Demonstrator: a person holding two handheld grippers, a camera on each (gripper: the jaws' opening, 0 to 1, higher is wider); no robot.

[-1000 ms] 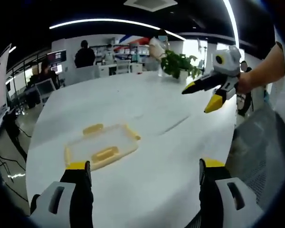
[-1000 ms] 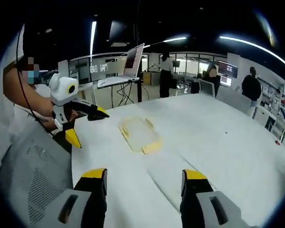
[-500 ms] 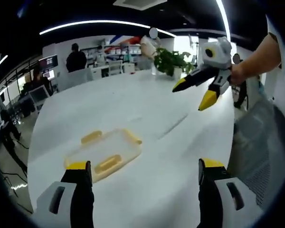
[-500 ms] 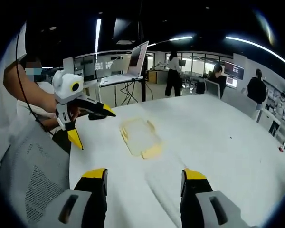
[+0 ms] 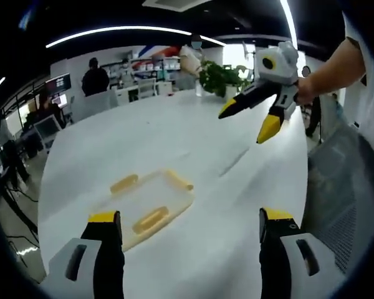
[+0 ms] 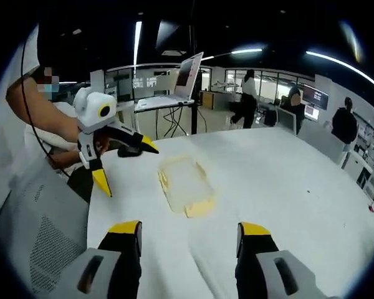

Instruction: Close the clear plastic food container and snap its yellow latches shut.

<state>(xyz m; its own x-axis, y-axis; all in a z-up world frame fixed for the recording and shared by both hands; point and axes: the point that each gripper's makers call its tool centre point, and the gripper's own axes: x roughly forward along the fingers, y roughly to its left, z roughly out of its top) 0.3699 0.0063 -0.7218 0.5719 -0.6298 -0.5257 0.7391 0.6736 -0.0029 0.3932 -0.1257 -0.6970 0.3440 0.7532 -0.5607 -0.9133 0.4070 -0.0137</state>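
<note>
Lying flat on the white table (image 5: 174, 137): clear container (image 5: 146, 205) with yellow latches (image 5: 151, 219), near edge hiding behind left gripper (image 5: 187, 240) at 7 o'clock. Gaping wide, holding nothing: left gripper, right gripper (image 6: 188, 240).

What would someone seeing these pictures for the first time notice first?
The clear container with yellow latches, lying flat on the big white table just ahead of the left gripper. Next, the right gripper, held open in the air above the table's far side in the left gripper view, untouched by anything. Behind is an open office, with a plant at the table's end.
</note>
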